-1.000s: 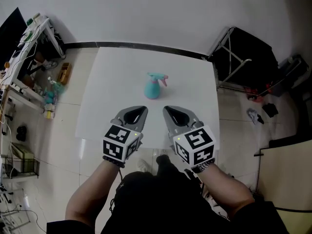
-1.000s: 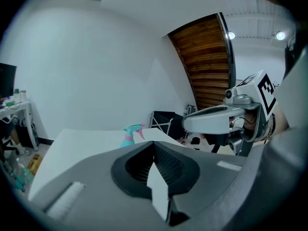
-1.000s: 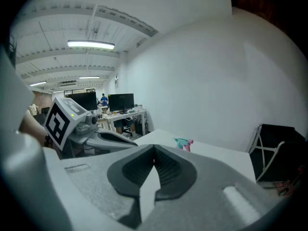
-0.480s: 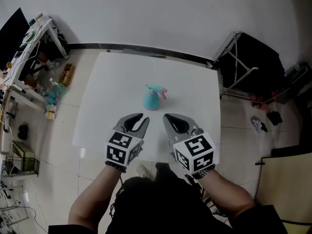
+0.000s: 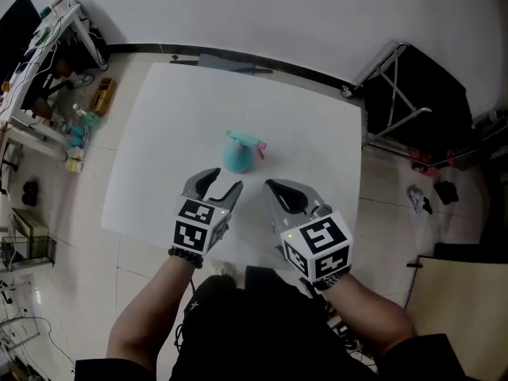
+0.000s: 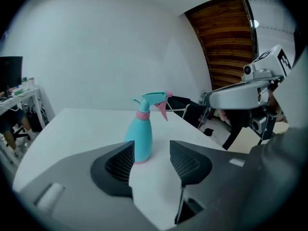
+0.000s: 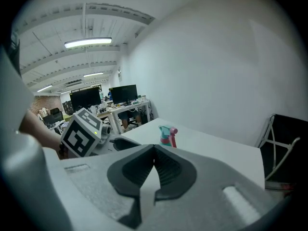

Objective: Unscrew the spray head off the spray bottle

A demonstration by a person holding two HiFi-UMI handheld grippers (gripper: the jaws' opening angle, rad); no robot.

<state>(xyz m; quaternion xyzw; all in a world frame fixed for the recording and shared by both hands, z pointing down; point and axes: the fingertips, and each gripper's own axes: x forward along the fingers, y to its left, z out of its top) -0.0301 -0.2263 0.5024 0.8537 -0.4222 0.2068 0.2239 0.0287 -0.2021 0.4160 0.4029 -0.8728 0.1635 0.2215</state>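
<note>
A teal spray bottle (image 5: pixel 237 155) with a teal spray head and pink trigger stands upright near the middle of the white table (image 5: pixel 175 117). In the left gripper view the spray bottle (image 6: pixel 139 137) stands just beyond the jaws, its pink collar and spray head (image 6: pixel 153 100) on top. My left gripper (image 5: pixel 218 183) hovers a little short of the bottle; its jaws are opening with nothing between them. My right gripper (image 5: pixel 270 186) is shut and empty, to the right of the left one. From the right gripper view the spray bottle (image 7: pixel 166 136) shows far off.
A black folding stand (image 5: pixel 413 101) is beside the table's right edge. Cluttered shelves (image 5: pixel 48 70) line the left of the tiled floor. The white wall runs behind the table's far edge.
The left gripper's jaws have parted from shut to open. Both grippers have moved closer to the bottle, the left one most.
</note>
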